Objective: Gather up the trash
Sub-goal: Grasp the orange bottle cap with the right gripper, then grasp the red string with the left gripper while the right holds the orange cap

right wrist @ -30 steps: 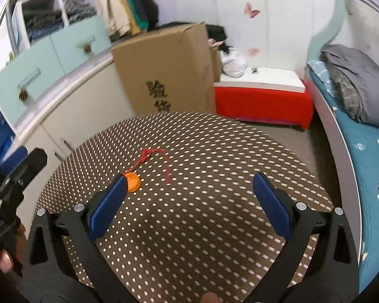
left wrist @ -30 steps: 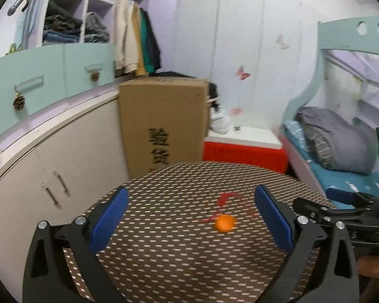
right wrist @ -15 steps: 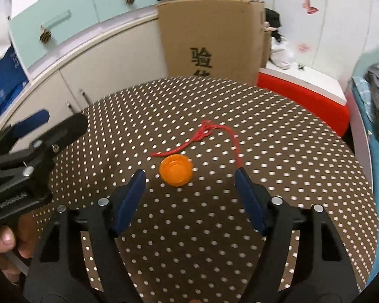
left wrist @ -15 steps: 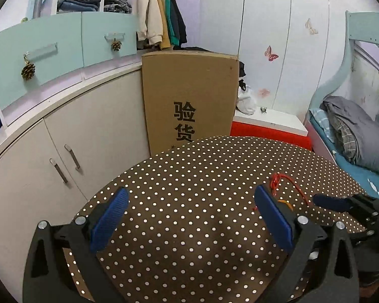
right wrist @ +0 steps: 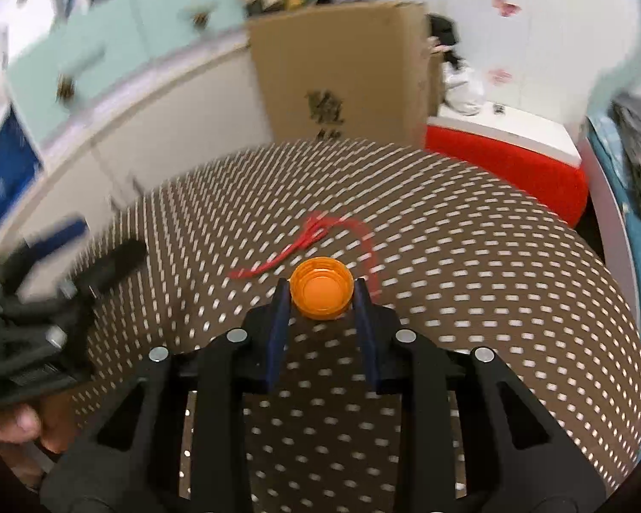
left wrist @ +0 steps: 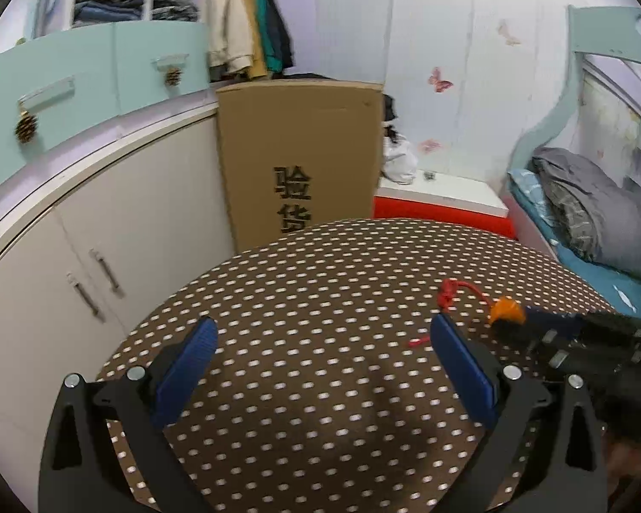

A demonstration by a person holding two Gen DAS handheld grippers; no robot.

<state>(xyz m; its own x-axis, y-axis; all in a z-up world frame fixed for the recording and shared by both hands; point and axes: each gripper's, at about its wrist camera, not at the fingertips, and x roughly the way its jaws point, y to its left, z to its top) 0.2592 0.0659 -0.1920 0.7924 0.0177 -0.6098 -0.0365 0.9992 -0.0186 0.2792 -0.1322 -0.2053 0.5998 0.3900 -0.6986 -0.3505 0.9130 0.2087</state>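
An orange bottle cap point(right wrist: 321, 293) sits open side up between my right gripper's point(right wrist: 320, 288) blue pads, which are shut on it over the brown polka-dot table point(right wrist: 470, 320). A red string point(right wrist: 316, 235) lies on the cloth just beyond the cap. In the left wrist view the cap point(left wrist: 507, 310) shows at the tip of the right gripper, with the red string point(left wrist: 451, 293) beside it. My left gripper point(left wrist: 322, 342) is open and empty, low over the near left part of the table point(left wrist: 299, 299).
A tall cardboard box point(left wrist: 299, 158) stands behind the table. White cabinets point(left wrist: 85, 256) curve along the left. A red-and-white box point(left wrist: 440, 205) and a bed with a grey quilt point(left wrist: 594, 213) are at the right.
My right gripper moved forward and closed its jaws on the orange cap. My left gripper stayed open and shifted only slightly.
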